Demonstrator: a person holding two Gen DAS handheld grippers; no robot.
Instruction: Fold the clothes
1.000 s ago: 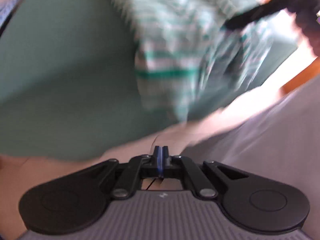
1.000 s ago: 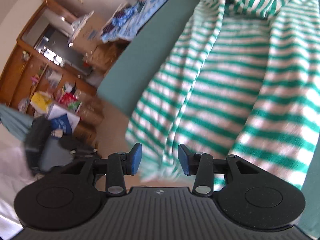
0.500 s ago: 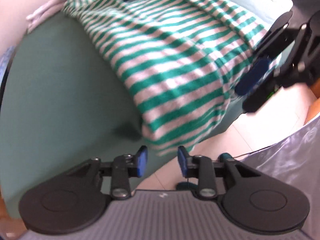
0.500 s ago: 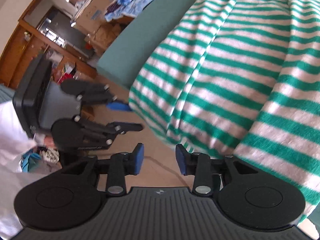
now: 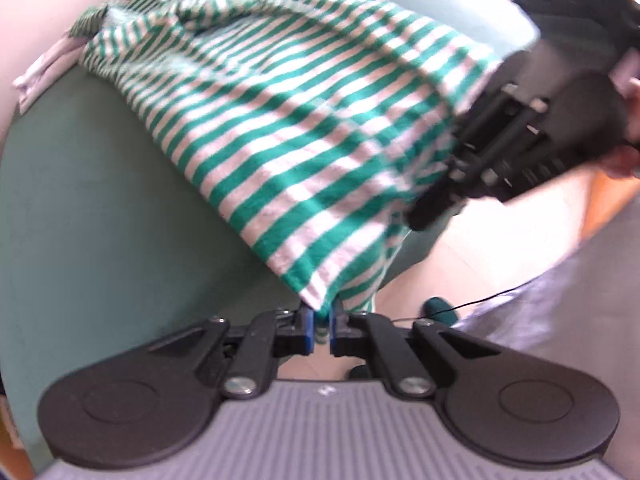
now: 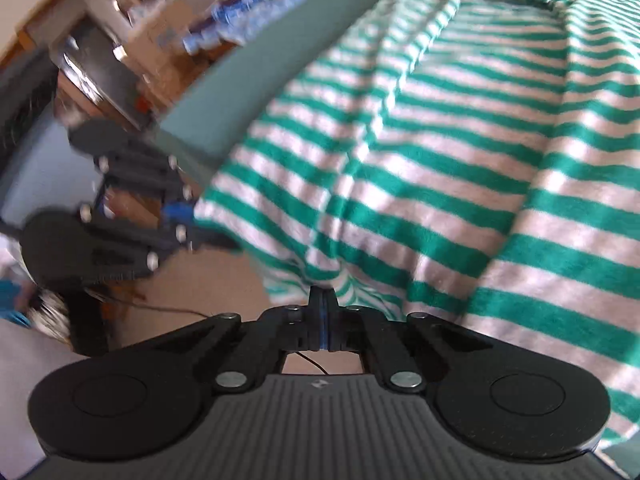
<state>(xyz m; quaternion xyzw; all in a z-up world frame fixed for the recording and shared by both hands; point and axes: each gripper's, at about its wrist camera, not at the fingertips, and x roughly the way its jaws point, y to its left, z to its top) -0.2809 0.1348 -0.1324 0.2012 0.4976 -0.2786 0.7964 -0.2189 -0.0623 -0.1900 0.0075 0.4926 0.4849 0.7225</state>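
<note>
A green-and-white striped garment (image 5: 304, 128) lies spread over a green table (image 5: 88, 208), its lower hem hanging past the near edge. My left gripper (image 5: 320, 330) is shut on one bottom corner of the hem, with cloth pinched between its blue pads. The right gripper (image 5: 436, 204) shows at the right of the left wrist view, at the hem's other end. In the right wrist view the striped garment (image 6: 460, 152) fills the right side, and my right gripper (image 6: 322, 330) is shut on its hem. The left gripper (image 6: 180, 220) appears there too, at the garment's far corner.
A pale floor (image 5: 500, 248) runs below the green table's edge, with a thin black cable (image 6: 168, 310) on it. Wooden shelving and cardboard boxes (image 6: 160, 32) crowd the room's far side. A person's hand (image 5: 624, 156) holds the right gripper. Grey cloth (image 5: 560, 320) lies at lower right.
Both grippers stood open near the hem half a second ago; each has now moved onto the hem and shut on it, one at each bottom corner.
</note>
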